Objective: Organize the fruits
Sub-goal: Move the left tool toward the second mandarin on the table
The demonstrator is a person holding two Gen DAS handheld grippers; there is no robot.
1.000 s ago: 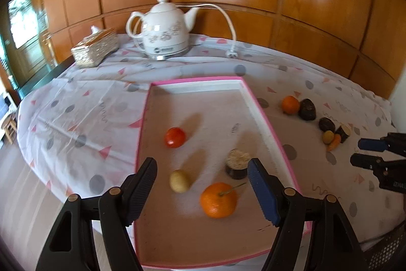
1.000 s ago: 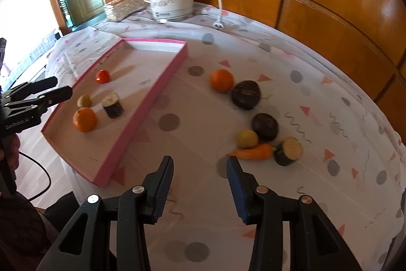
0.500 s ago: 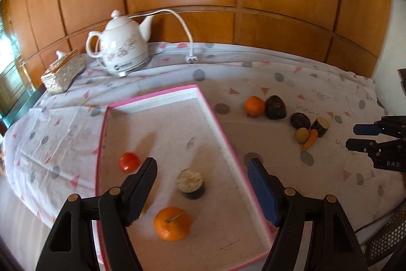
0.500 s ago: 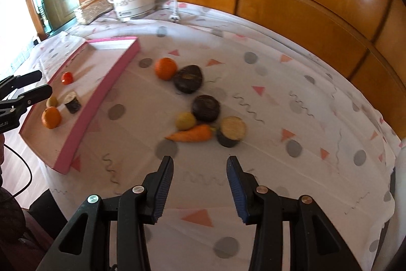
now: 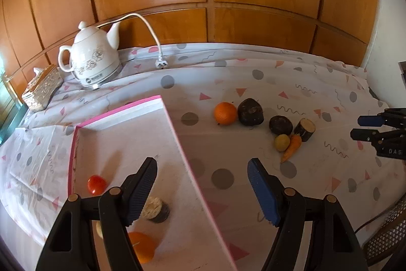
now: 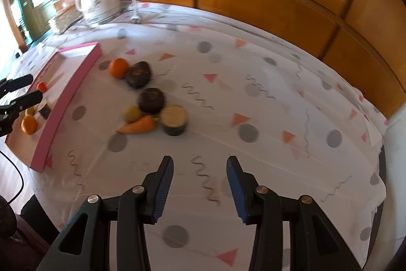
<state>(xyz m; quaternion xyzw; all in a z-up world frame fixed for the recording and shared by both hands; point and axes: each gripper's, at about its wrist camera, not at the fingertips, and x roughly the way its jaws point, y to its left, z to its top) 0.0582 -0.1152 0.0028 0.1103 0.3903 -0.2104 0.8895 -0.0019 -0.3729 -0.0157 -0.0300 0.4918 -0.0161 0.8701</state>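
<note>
- the pink tray (image 5: 177,141) held a small tomato (image 5: 96,184), an orange (image 5: 142,246) and a cut dark piece (image 5: 155,208).
- a carrot (image 6: 138,126) (with other food) lay on the cloth.
- the left gripper (image 5: 201,191) and right gripper (image 6: 200,188) were both spread wide, holding nothing.

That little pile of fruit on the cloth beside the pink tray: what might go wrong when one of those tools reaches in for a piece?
The carrot, the small yellow fruit and the cut dark piece lie touching, so the open right tool could nudge neighbours or take two. The loose orange is round and might roll across the cloth. The pink tray has a raised rim that a carried fruit could clip.
</note>
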